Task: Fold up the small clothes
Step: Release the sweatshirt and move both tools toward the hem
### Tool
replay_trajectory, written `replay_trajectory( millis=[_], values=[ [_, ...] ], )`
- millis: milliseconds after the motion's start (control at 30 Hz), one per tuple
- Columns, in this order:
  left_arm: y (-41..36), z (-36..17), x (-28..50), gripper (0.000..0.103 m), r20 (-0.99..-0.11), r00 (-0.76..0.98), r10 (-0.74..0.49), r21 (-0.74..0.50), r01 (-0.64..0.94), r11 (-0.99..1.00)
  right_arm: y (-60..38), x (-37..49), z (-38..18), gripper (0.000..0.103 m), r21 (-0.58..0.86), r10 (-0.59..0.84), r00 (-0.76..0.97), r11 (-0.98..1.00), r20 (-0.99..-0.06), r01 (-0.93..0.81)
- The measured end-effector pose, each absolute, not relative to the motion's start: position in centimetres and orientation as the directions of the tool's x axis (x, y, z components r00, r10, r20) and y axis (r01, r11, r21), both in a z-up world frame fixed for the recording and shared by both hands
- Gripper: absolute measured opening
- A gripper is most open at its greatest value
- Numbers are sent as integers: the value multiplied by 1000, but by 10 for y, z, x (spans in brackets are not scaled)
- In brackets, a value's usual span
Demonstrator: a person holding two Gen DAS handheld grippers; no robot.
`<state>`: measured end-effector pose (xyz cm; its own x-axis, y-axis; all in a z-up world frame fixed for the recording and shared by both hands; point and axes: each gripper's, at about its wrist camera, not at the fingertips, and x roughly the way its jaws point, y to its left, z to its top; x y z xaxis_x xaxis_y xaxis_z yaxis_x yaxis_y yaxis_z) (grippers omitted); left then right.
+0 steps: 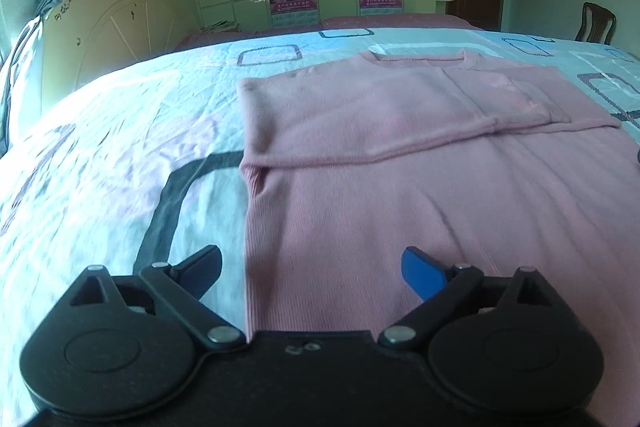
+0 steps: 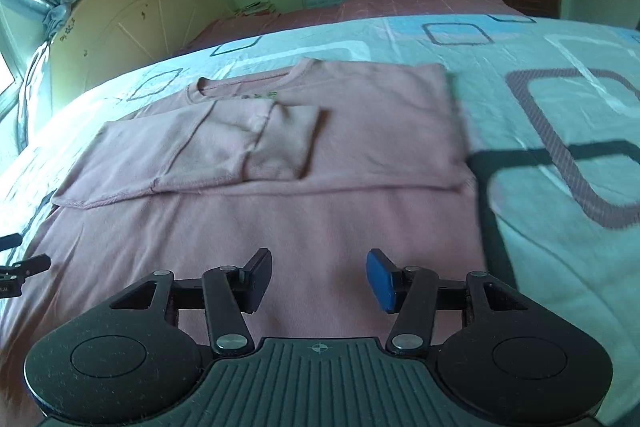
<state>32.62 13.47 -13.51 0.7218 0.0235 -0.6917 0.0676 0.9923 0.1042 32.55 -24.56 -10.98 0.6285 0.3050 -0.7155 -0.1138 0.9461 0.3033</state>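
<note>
Left wrist view has my left tongs spread wide with nothing between them, poised over the left edge of the pink shirt, which lies flat on the bed ahead of both tongs with its sleeves folded across the chest. From the right wrist, my right tongs stand about half open over the shirt's lower part, gripping nothing.
</note>
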Motion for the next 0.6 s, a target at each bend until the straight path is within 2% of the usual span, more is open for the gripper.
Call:
replay_trajectory(
  millis=[167,600],
  values=[
    [149,-133,273,75,-729,684,-22,-2,30,1000,-315,263,-112,52,441,339,627,897,-702,9],
    [165,-132,175,53,-708,675,-205,-329,-59,942,-356,158,-121,52,688,510,610,721,-606,80]
  ],
)
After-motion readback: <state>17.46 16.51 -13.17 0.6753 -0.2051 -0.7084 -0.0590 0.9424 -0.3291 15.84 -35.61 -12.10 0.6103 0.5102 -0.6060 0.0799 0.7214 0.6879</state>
